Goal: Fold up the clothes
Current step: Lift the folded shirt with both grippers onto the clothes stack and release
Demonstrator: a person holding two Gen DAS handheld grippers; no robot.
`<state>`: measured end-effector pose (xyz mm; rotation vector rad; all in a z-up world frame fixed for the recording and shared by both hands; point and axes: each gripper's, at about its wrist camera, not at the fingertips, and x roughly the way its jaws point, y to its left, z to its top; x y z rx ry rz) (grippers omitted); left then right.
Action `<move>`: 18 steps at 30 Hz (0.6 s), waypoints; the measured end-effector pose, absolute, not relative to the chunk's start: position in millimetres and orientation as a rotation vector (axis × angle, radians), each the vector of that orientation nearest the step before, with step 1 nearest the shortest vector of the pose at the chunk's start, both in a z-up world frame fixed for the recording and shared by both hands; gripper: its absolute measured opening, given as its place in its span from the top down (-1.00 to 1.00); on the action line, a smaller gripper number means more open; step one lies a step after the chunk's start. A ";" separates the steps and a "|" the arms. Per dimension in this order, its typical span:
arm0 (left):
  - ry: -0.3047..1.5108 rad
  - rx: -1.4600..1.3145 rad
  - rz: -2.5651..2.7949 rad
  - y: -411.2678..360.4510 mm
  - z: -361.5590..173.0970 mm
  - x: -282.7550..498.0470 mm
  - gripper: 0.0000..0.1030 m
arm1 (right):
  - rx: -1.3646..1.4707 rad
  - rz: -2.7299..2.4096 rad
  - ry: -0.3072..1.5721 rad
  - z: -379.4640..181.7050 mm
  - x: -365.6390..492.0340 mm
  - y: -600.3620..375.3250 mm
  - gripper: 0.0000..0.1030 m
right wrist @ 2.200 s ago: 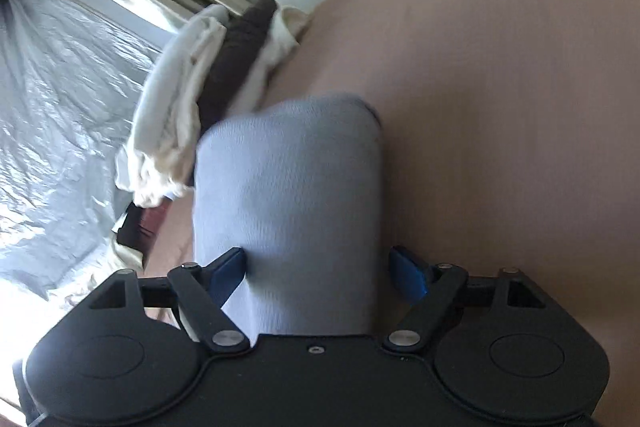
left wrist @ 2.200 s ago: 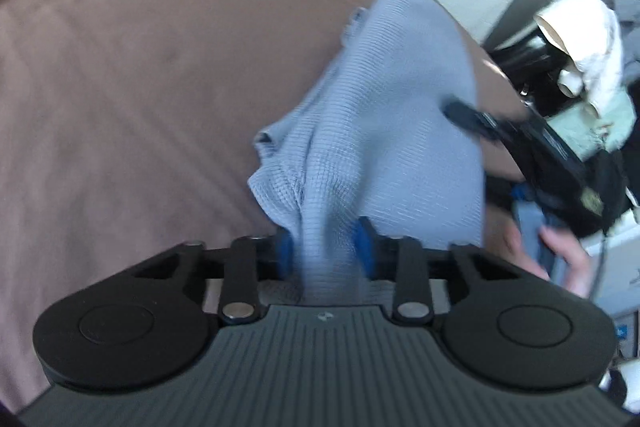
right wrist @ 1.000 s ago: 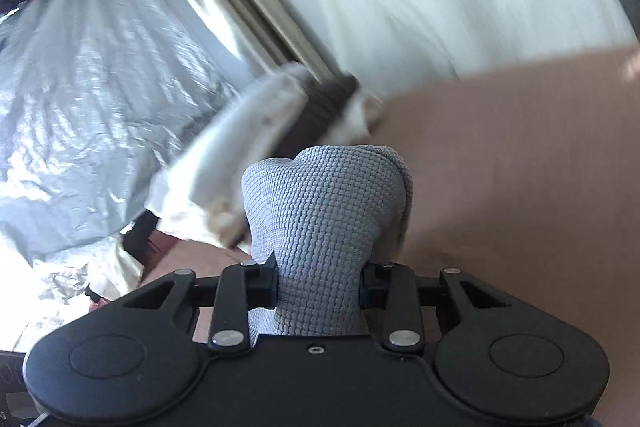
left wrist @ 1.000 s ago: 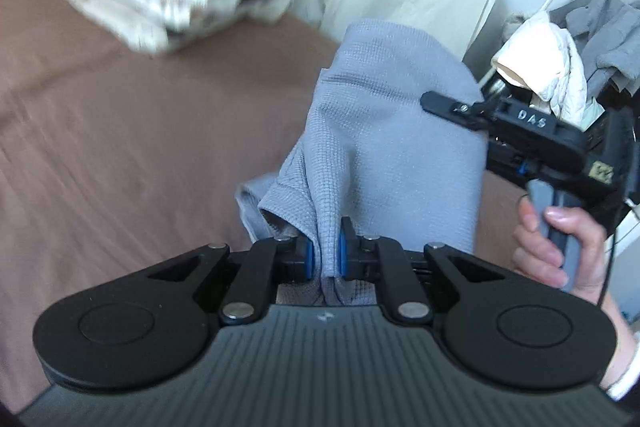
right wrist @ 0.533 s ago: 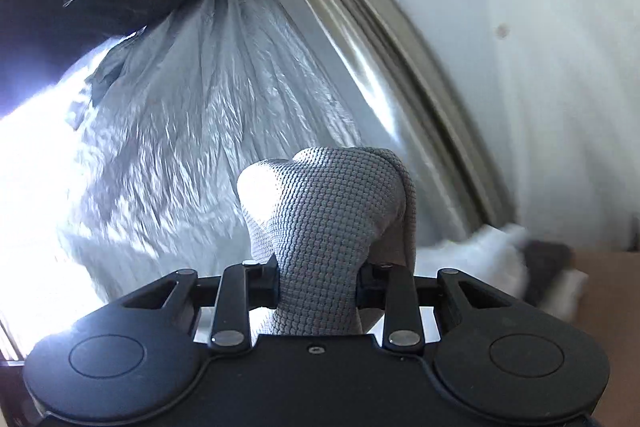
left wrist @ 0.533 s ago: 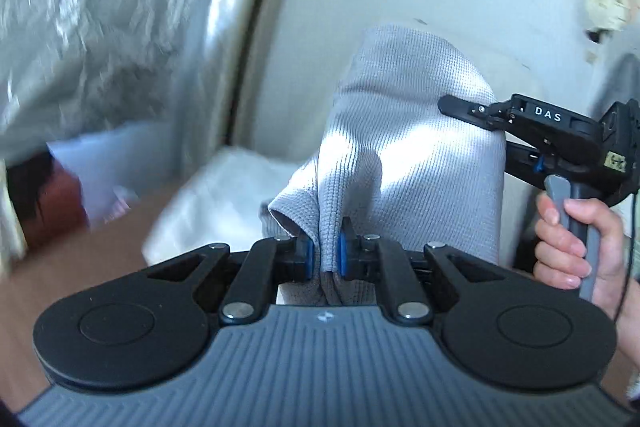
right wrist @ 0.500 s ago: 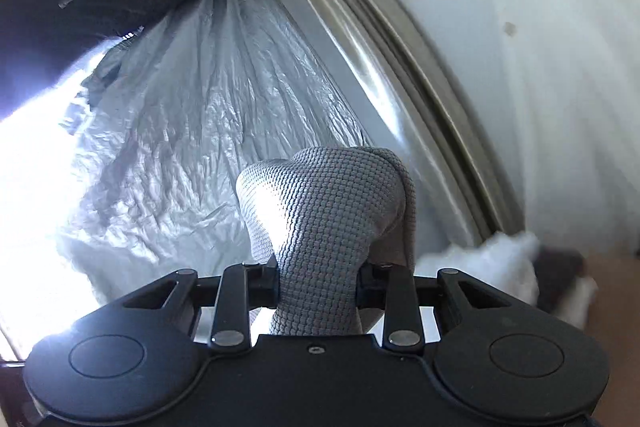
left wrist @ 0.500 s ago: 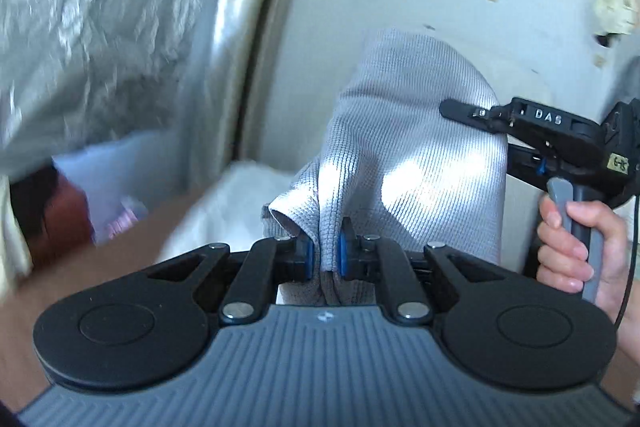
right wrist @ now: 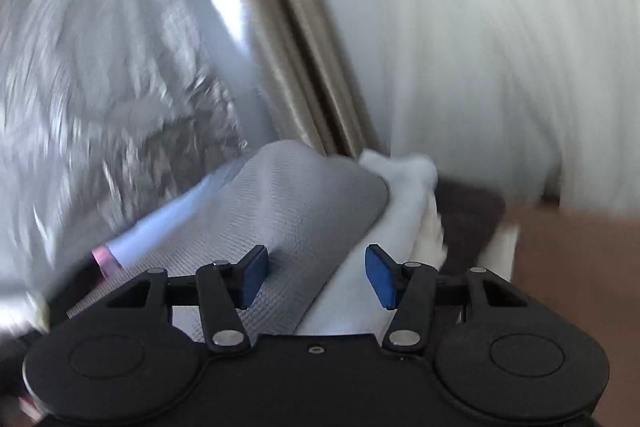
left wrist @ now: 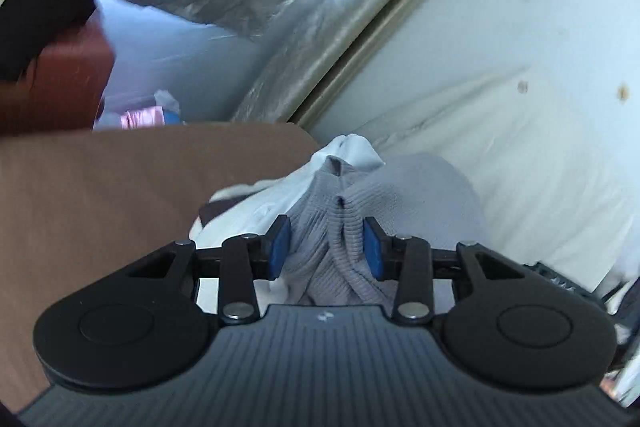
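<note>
bed: brown cover [left wrist: 120, 195], spreading out to the left of the left tool and to the right of the right tool.
white bedding: pale mass [left wrist: 520, 155] ahead and to the right of the left tool, against the wall.
stack of clothes: white and dark folded pieces [right wrist: 420, 195] at the bed's far edge, just ahead of both tools; no bin or basket holds them, they lie on the bed itself.
grey garment: ribbed knit, folded into a rounded bundle [left wrist: 400, 195], lying on top of the stack; a bunched fold of it runs back between the left tool's fingers, and in the right wrist view its flat folded face [right wrist: 304, 195] slopes away ahead and left of the right tool.
left tool: [left wrist: 326, 247] jaws opening, blue pads parted, the grey fold loose between them.
right tool: [right wrist: 316, 275] jaws opening and spread wide, the garment's edge beneath the gap, pads clear of it.
</note>
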<state>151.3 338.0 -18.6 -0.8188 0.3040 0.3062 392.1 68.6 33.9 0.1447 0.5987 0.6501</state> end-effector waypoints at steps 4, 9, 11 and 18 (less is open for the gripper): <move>0.287 -0.875 0.312 337.2 -29.1 145.3 0.29 | 0.309 0.678 0.676 36.6 422.0 53.3 -0.28; 0.332 -0.799 0.270 336.1 -18.9 136.5 0.30 | -0.018 0.667 0.557 38.8 427.7 93.5 0.47; 0.364 -0.759 0.278 339.2 -14.1 130.8 0.29 | -0.243 0.632 0.470 52.4 421.5 112.5 0.56; 0.370 -0.715 0.249 319.6 4.5 122.0 0.23 | -0.282 0.446 0.353 69.7 380.5 99.0 0.08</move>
